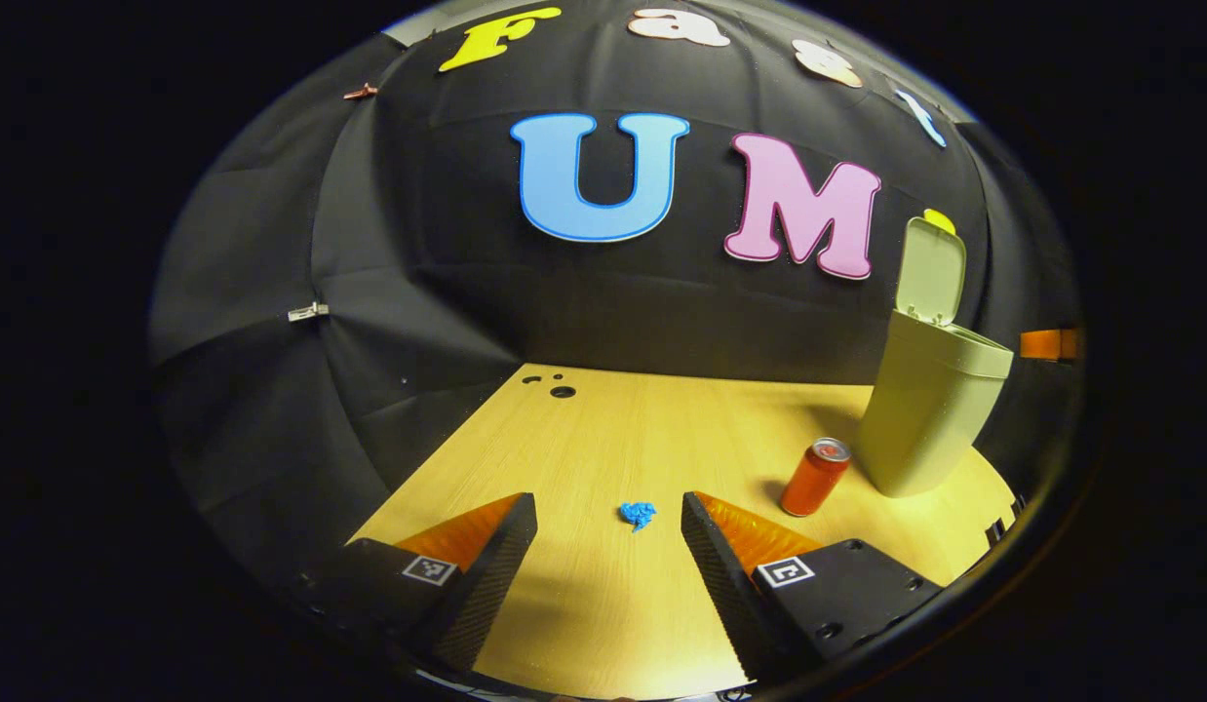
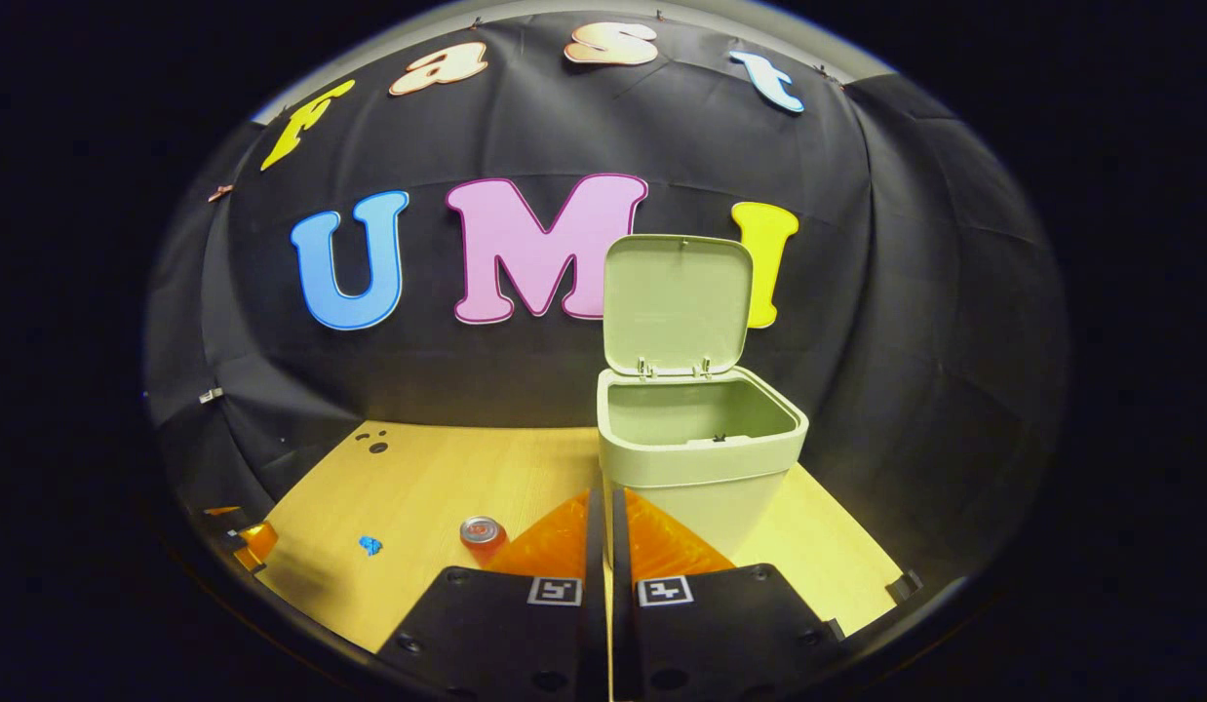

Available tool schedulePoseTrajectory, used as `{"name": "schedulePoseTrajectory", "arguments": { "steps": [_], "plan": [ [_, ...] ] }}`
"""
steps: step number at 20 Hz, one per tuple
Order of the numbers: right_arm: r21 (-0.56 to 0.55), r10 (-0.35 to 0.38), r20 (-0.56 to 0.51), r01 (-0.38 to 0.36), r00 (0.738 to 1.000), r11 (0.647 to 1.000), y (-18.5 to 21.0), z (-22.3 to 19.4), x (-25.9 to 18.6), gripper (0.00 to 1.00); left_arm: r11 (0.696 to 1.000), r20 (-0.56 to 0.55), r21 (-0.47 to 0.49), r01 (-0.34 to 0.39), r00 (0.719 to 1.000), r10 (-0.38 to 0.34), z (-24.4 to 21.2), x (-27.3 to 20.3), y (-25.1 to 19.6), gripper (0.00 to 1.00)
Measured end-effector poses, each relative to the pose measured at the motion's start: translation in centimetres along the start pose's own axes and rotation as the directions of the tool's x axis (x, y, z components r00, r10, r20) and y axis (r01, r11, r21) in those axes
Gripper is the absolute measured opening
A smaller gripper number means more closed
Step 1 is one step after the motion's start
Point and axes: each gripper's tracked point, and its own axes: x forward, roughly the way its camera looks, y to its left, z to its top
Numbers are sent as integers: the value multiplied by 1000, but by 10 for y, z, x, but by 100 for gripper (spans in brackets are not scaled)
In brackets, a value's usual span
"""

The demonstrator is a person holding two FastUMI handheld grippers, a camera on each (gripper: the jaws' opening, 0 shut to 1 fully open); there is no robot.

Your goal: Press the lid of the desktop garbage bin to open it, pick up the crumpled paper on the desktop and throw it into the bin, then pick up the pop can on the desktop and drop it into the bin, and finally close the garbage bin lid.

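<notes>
Pale green plastic makes up the desktop garbage bin [image 2: 701,458], which we see in the right gripper view standing upright straight ahead of our right gripper [image 2: 607,517], just beyond its fingertips, with its flat hinged lid [image 2: 677,304] swung up and standing open behind the mouth so that we look into the hollow inside. Our right gripper's two fingers lie almost together, with only a thin slit between them and nothing held. To the left of those fingers, close by, stands the orange pop can with a silver top [image 2: 483,534], and farther left lies the small crumpled piece of blue paper [image 2: 370,545], both on the light wooden desktop [image 2: 418,487]. In the left gripper view we find our left gripper [image 1: 609,512] spread wide and empty, low over the desktop, and the blue crumpled paper [image 1: 639,514] sits right between its fingertips, nearer the right finger, touching neither. The orange can [image 1: 815,477] stands upright just beyond and to the right of the right finger, and the green bin [image 1: 930,409] stands farther off on the same side, close behind the can, its lid [image 1: 932,270] raised. A few dark round holes [image 1: 562,391] mark the far end of the desktop [image 1: 613,604] ahead of the left gripper.
</notes>
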Motion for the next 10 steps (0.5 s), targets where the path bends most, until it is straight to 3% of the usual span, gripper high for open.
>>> {"name": "schedulePoseTrajectory", "arguments": {
  "steps": [4, 5, 6, 7, 9, 10],
  "plan": [
    [-21, 25, -50, -26, 998, 999, 2, -18, 0, 39, 999, -52, -32, -19, 998, 17, -12, 33, 4, 96],
    [-13, 34, -50, -35, 998, 999, 3, -21, 1, 62, 999, -59, -43, -21, 998, 19, -16, 42, 2, 96],
    [-8, 42, -52, -42, 998, 999, 4, -22, 0, 67, 999, -69, -46, -20, 998, 17, -17, 49, -1, 96],
    [-8, 48, -56, -49, 997, 999, 6, -25, 1, 85, 999, -78, -41, -23, 997, 19, -20, 58, -3, 96],
    [-22, 47, -67, -48, 997, 999, 3, -32, 3, 100, 1000, -95, -25, -15, 995, 13, -25, 72, -11, 96],
    [-25, 51, -73, -52, 996, 998, 3, -34, 5, 100, 1000, -103, -20, -9, 995, 7, -26, 78, -15, 96]
  ]
}}
